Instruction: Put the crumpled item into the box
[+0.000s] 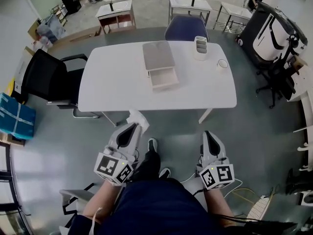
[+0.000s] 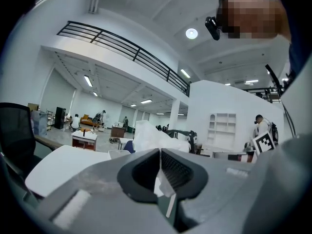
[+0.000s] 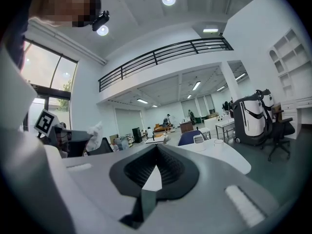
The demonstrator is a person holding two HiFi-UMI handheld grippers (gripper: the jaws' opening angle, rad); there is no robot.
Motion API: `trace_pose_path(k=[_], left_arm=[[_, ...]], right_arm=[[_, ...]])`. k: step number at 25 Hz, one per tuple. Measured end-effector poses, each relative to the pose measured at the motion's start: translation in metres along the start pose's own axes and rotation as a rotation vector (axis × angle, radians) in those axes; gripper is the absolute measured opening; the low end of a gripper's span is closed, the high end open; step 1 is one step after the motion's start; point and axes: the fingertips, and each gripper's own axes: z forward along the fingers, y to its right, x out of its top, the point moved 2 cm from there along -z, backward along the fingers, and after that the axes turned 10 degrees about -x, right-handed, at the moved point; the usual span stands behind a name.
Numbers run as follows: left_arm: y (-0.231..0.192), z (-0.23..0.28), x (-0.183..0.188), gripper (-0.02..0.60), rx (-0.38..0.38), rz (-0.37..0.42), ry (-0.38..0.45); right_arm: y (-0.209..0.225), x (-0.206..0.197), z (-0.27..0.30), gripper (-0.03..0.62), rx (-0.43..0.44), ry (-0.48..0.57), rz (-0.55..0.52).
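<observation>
The crumpled item [image 1: 138, 118] is a wad of white paper, and my left gripper [image 1: 132, 127] is shut on it, low in front of the table's near edge. From the left gripper view the wad [image 2: 155, 137] bulges out past the closed jaws of my left gripper [image 2: 160, 153]. The box [image 1: 159, 65] lies on the middle of the white table [image 1: 112, 89], a grey lid behind a pale open tray. Level with the left one, my right gripper [image 1: 211, 135] is shut and holds nothing. In its own view my right gripper [image 3: 157, 149] has its tips touching.
A white holder [image 1: 200, 48] and a small cup [image 1: 222, 63] stand at the table's far right. A black chair [image 1: 49, 77] sits at the left end and a blue chair [image 1: 186, 28] behind the table. More desks and equipment fill the room beyond.
</observation>
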Motion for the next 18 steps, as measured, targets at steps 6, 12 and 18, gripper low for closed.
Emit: trace_pose_path(k=[6,12,18], left_arm=[[-0.045,0.048,0.000,0.012,-0.012,-0.027,0.002],[-0.094,0.094,0.005,0.012,-0.063,-0.041,0.001],[-0.141,0.120,0.005,0.012,-0.092,-0.135,0.022]], right_arm=[[0.008,0.009,0.043,0.003,-0.033,-0.021,-0.022],[0.012,0.018,0.100,0.002,-0.094,-0.055,-0.051],[0.003,0.011,0.150,0.002,-0.108,-0.103,-0.059]])
